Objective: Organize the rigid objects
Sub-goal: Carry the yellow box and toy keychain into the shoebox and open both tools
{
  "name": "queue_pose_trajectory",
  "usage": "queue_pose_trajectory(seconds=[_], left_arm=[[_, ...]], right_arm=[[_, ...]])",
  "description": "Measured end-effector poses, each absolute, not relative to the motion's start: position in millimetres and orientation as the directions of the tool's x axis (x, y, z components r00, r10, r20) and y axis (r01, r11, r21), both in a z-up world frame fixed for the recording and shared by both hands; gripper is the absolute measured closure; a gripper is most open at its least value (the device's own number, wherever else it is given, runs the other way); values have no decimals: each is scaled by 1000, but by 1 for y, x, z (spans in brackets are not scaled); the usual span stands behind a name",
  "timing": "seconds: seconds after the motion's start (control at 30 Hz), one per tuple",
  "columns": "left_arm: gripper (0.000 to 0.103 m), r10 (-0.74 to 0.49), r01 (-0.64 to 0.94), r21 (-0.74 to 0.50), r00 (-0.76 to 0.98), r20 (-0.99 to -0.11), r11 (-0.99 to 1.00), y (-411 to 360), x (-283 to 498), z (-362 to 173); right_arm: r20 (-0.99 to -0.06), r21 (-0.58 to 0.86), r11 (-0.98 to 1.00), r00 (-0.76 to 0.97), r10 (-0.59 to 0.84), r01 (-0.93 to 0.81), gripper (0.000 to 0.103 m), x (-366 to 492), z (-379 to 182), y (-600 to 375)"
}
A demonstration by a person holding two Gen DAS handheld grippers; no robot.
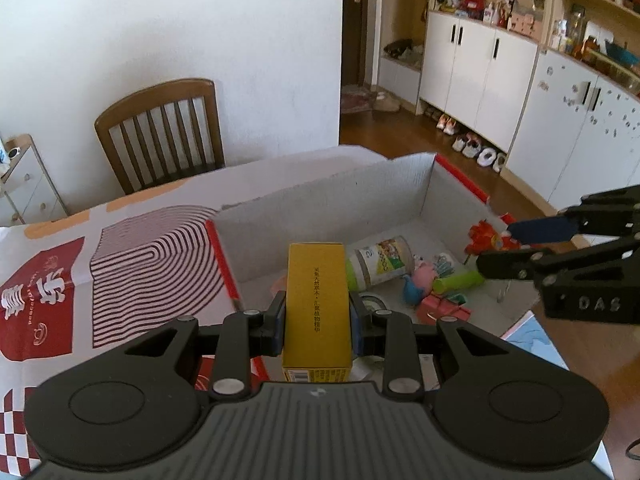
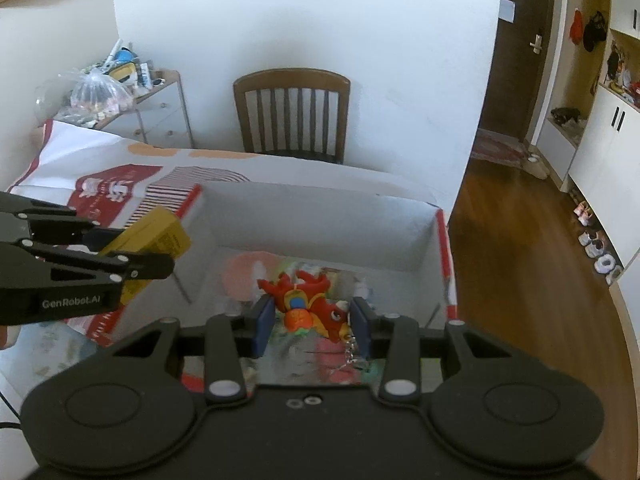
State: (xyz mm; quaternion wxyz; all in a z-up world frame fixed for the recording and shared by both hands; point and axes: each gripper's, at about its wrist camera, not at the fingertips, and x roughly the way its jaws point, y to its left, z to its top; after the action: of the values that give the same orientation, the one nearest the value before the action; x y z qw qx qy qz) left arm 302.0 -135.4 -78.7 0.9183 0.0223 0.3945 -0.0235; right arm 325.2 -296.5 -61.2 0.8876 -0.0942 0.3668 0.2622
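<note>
The worktop (image 1: 132, 200) is covered with a red and white printed cloth, and a wooden chair (image 1: 160, 132) stands behind it. On the worktop sits a big open cardboard box (image 1: 332, 196) with grey inner walls. The left gripper (image 1: 318, 316) pinches a yellow carton (image 1: 316, 300) between its blue pads, above the near left edge of the box. The right gripper (image 2: 314, 322) holds a red toy figure (image 2: 308, 304) with a small chain over the box; its fingers press on both sides of the toy. On the floor of the box lie a white can (image 1: 380, 260), a pink pig toy (image 1: 424, 274) and a green tube (image 1: 458, 282), close together.
</note>
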Motion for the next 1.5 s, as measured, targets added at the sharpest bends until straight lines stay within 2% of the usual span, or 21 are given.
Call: queue_pose_trajectory(seconds=[0.47,1.3,1.5], left_arm=[[74,27,25,54,614,-789,998,-161,345,-129],[73,3,45,33,542,-840,998,-174,360,-153],[73,-3,45,25,539,-842,999,-174,361,-152]], right_arm=[[-747,4,838,555,365,-545,63,369,-106,-304],[-814,3,816,473,338,-578,62,376,-135,-290],[-812,21,822,470,347,-569,48,376,-133,-294]])
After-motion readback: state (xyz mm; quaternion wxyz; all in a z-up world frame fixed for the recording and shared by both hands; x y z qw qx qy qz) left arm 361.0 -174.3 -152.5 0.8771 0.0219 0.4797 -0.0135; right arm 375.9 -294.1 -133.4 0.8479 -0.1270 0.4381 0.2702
